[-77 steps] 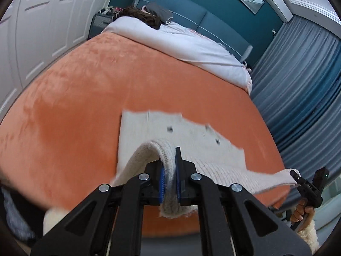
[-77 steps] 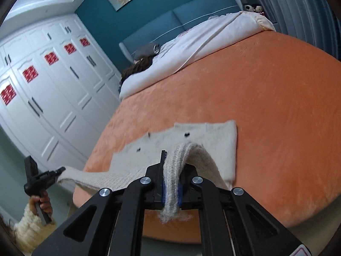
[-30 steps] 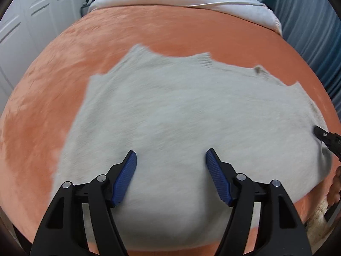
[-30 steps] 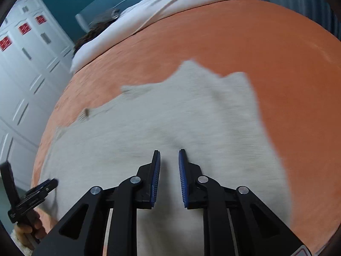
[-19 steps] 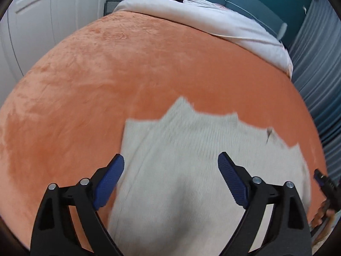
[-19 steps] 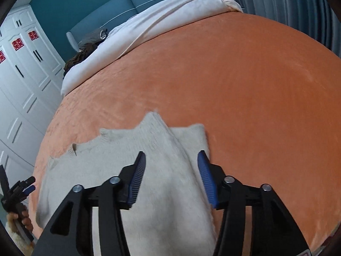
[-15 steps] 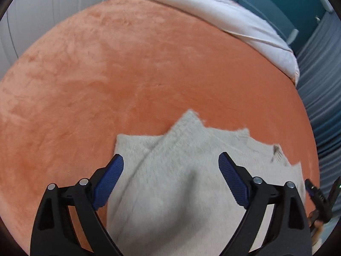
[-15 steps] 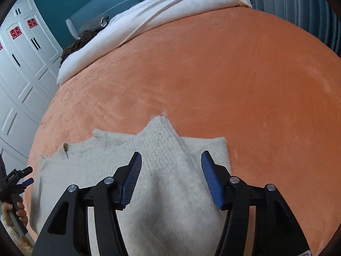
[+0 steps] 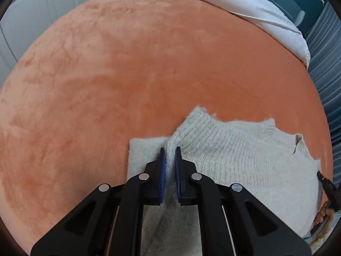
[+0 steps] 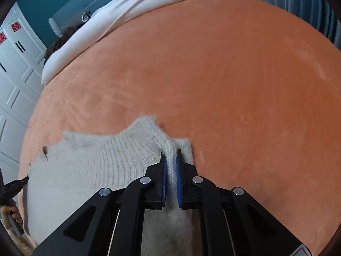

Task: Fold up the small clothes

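Left wrist view: the left gripper (image 9: 169, 155) is pinching the cream sweater (image 9: 245, 155) on the orange bed (image 9: 127, 74); the right gripper (image 10: 170, 156) fingers are likewise pinching it.

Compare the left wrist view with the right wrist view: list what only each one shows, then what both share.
Only the left wrist view: the left gripper pinching the sweater's left side, and blue curtains along the right edge.

Only the right wrist view: the right gripper pinching its right side, white wardrobe doors with red stickers, the teal headboard and dark hair by the duvet.

Both: the cream knit sweater on the orange blanket, and the white duvet.
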A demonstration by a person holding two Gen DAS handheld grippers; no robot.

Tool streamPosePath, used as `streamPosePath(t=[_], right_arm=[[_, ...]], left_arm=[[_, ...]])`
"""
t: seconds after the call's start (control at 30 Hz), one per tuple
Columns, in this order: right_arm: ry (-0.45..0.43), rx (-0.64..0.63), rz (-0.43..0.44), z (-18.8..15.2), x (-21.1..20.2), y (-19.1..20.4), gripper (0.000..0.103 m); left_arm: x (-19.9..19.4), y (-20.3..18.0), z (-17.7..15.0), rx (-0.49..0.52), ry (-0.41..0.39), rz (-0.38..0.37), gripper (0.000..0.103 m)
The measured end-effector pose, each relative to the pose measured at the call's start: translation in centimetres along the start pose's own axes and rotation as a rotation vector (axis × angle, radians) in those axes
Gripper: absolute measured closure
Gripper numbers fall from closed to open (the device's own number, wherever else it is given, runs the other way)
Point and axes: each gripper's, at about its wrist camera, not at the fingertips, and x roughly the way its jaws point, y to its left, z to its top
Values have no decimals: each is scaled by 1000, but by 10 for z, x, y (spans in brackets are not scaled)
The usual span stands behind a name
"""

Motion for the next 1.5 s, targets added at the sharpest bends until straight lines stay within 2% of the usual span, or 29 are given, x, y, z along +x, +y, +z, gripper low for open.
streamPosePath(t=[0.1,0.13,0.2,0.23,0.33,0.43,0.5,0.53,0.6,0.67,0.7,0.77,0.87,0.97,1.07,1.13,1.2,1.27,1.33,1.37,1.47,1.5], right_arm=[[-104,27,69,-1,-26,4,96],[-87,31,48,-1,-19,0,96],[10,43,14,-5,9,-9,97],[8,38,12,-7,10,-9,96],[-26,26,50,-5,-18,6,93],[-115,-80,-6,-21,-61,40,86],[-135,-157,25,-44,-83,72,86],[-129,-187,63,-58,-90,88,86],[-84,-255,177,-96,-95,127,86],[-7,-298,258,-131,-87,159,86],[45,-318,298,-151,-80,174,92],[110,-344,303,-180,-71,189,95],[124,-357,256,-199,-71,177,95],[102,-272,123,-192,-71,129,95],[79,-121,15,-180,-82,47,100],[78,-49,-9,-180,-88,13,103],[69,-13,-52,-179,-96,6,103],[20,-11,-31,-176,-112,8,102],[-30,-25,-11,-166,-122,18,96],[-47,-38,-12,-161,-121,23,95],[-5,-53,-91,-155,-90,21,95],[39,-42,-110,-159,-74,12,103]], left_arm=[[-14,-2,-2,8,-44,-12,96],[-11,1,-1,5,-33,-5,96],[2,6,0,-17,2,5,95],[5,6,-1,-17,10,12,95],[-10,-9,-5,25,-24,19,92],[-48,-34,-24,109,-100,86,83],[-76,-52,-44,144,-165,92,66],[-89,-62,-56,153,-187,62,63],[-108,-89,-88,169,-196,-54,61],[-107,-113,-116,184,-154,-102,61],[-102,-125,-132,202,-121,-118,61],[-88,-136,-156,225,-67,-106,61],[-74,-130,-181,247,-6,-53,61],[-65,-100,-196,232,6,56,61],[-68,-61,-202,164,11,1,62],[-72,-51,-206,164,14,9,64],[-77,-49,-210,159,14,9,66],[-81,-52,-214,147,5,21,65],[-90,-59,-214,134,-30,5,64],[-92,-60,-210,129,-47,1,58],[-83,-54,-198,111,-43,48,56],[-77,-47,-196,104,-36,79,56]])
